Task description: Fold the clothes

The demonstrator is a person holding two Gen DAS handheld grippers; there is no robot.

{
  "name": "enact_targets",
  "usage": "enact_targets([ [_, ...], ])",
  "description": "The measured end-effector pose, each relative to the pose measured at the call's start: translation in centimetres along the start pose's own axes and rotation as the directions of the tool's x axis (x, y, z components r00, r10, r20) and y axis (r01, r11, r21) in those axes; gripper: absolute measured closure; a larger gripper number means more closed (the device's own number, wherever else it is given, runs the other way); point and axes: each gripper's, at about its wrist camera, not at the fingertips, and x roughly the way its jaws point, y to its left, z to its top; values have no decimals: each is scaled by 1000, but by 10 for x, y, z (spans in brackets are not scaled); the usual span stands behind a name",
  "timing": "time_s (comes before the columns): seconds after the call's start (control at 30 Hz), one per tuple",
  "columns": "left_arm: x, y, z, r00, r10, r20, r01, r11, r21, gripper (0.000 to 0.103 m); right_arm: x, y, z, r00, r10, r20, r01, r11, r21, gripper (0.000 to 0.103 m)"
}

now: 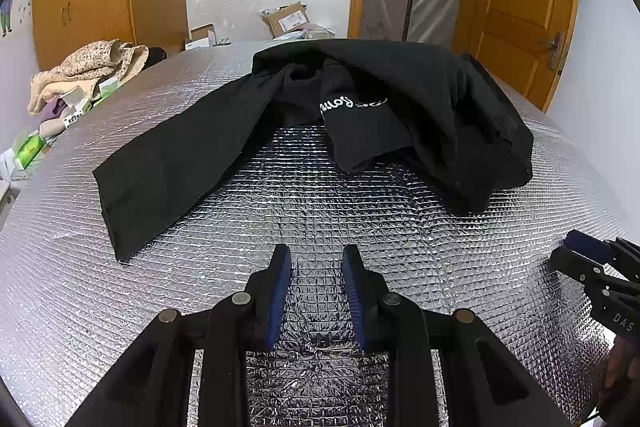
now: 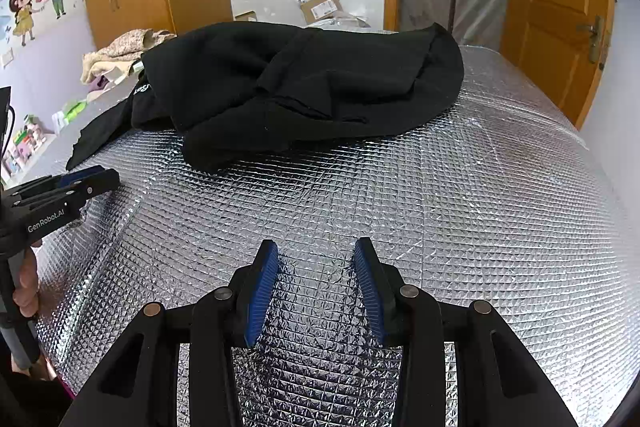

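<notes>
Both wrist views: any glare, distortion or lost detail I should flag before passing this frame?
Left wrist view: strong fisheye bending, dark corners; the silver quilted mat glints without blowing out; the black garment shows few folds, though its white lettering is sharp. Right wrist view: same bending; the black garment is again nearly featureless; the open right gripper is sharp, no motion blur.

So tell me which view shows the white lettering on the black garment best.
The left wrist view: the white lettering faces the camera on a fold of the black garment, though upside down. The right wrist view shows only a sliver of it at the garment's left edge.
</notes>
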Motion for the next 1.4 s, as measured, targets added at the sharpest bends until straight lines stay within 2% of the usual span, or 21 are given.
enact_targets([
  [0.77,-2,-8,1,1000,26,0,-26,999,20,76,-1,1,-1,1000,5,0,-5,1000,5,61],
  [0.93,-2,-14,1,999,50,1,-50,998,38,75,-1,2,-1,1000,9,-3,-9,1000,9,61],
  [1.17,-3,-16,2,999,44,2,-44,999,30,75,2,2,2,1000,2,-17,-2,1000,9,61],
  [1.4,-2,-20,2,998,67,-2,-67,997,50,75,9,3,12,999,3,-53,-3,1000,2,60],
])
